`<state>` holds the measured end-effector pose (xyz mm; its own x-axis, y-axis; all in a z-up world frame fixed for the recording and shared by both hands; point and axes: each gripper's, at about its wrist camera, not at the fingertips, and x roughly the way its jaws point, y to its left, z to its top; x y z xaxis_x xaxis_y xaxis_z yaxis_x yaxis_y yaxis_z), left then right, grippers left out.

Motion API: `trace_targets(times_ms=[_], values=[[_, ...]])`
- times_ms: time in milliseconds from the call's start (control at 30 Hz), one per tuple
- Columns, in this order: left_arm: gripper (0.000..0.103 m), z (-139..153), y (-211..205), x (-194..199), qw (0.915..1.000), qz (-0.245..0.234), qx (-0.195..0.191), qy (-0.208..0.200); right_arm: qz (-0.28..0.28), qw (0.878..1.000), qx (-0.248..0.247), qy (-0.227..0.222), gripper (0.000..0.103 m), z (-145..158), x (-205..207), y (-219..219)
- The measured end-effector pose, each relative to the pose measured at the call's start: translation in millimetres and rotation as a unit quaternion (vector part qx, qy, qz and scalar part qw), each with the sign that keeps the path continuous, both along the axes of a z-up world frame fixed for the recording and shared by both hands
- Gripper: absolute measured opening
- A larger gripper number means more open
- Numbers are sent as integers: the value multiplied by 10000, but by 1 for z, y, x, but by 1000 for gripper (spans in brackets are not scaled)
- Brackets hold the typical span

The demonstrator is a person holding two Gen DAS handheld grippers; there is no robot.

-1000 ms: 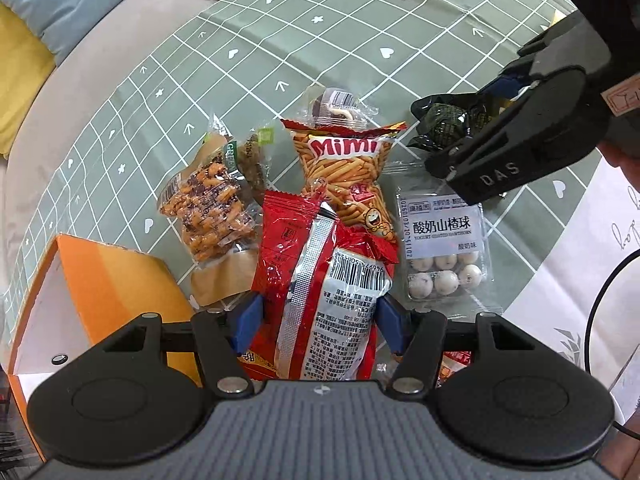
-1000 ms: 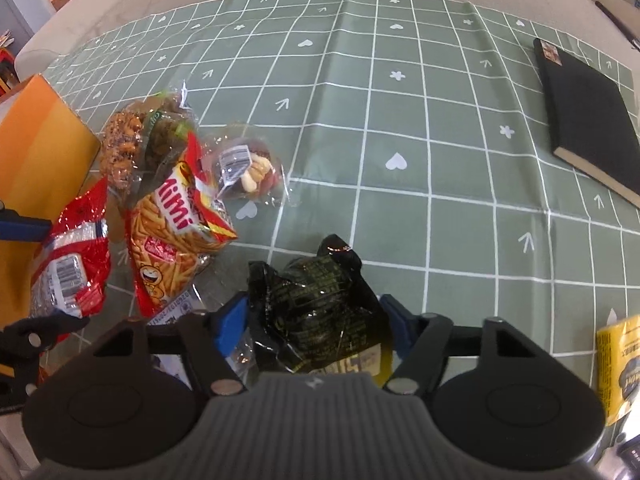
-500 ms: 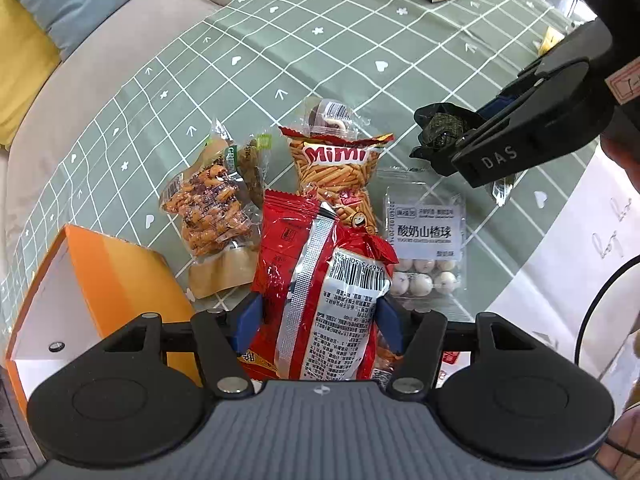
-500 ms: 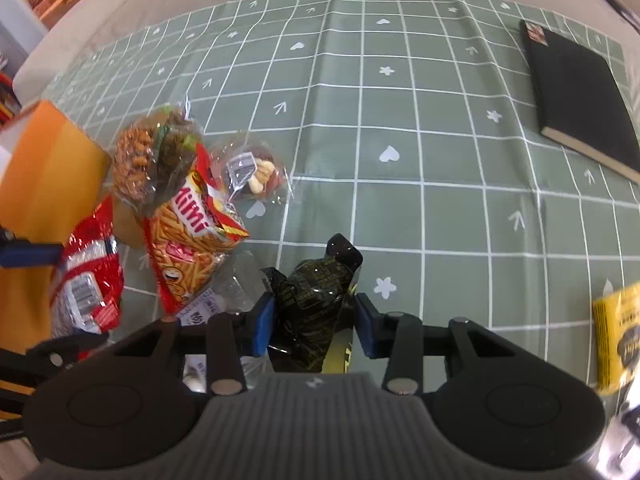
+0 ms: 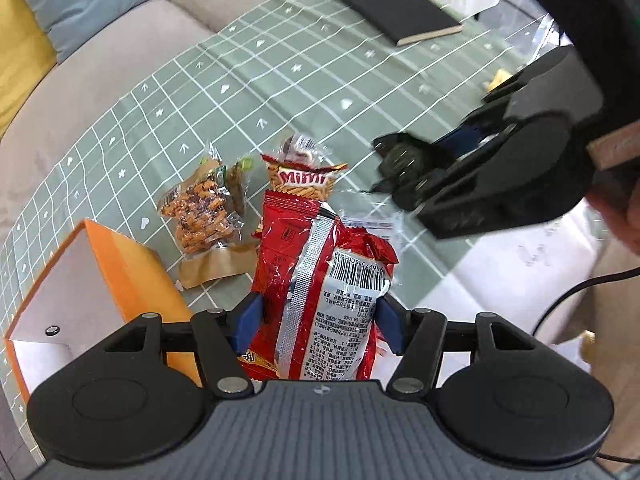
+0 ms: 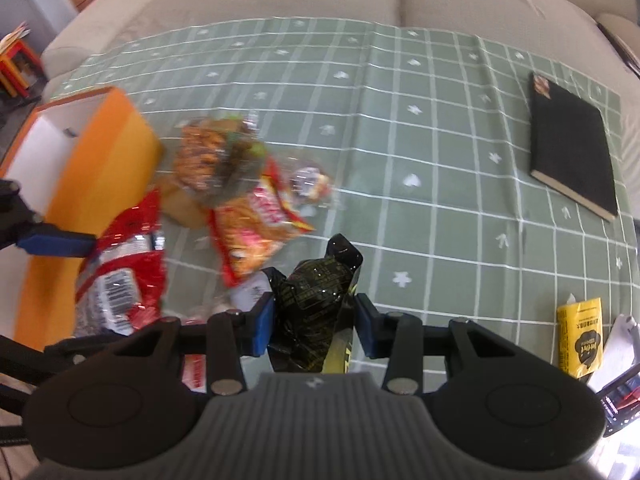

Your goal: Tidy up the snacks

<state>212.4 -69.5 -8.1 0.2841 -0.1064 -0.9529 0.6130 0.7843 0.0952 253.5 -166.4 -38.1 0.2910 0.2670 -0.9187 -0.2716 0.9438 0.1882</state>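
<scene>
Left wrist view: red snack bag clamped between blue pads of left gripper, now lifted off green gridded cloth, just right of orange box. Right gripper: jaws narrowed within last second, now squeezing black foil packet, also raised. Mimi sticks bag and brown mix pouch remain on cloth beyond box. Black notebook well apart. Judgement: both packets secured, ready for carry to box.

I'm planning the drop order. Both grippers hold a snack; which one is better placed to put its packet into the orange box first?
Left, probably. The left gripper, shut on the red packet, hangs right beside the open orange box. The right gripper, with the black packet, sits farther off.
</scene>
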Motion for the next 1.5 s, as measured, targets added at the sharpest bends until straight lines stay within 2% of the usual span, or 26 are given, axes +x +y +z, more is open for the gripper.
trace_targets(times_ms=[200,333,567,733,867,1100,1300,1500], values=[[70,36,26,-12,9999,-81,-54,-103,422,9988,92,-237,41,37,-15,31],[70,48,55,-18,10000,40,-2,-59,706,9968,228,-304,41,59,-24,58],[70,47,117,-26,9990,330,292,15,1376,9893,422,-247,41,82,-46,122],[70,34,155,-28,9967,608,531,-26,1828,9816,483,-277,41,89,-62,167],[70,24,185,-27,9949,856,534,40,2128,9757,470,-230,41,88,-70,201],[70,-1,207,-24,9942,871,618,118,2670,9629,376,-114,41,73,-83,250],[70,-23,212,-26,9943,717,732,311,2868,9578,152,-133,41,49,-83,268],[70,-39,220,-21,9929,915,558,524,3162,9483,-170,-239,41,30,-84,281]])
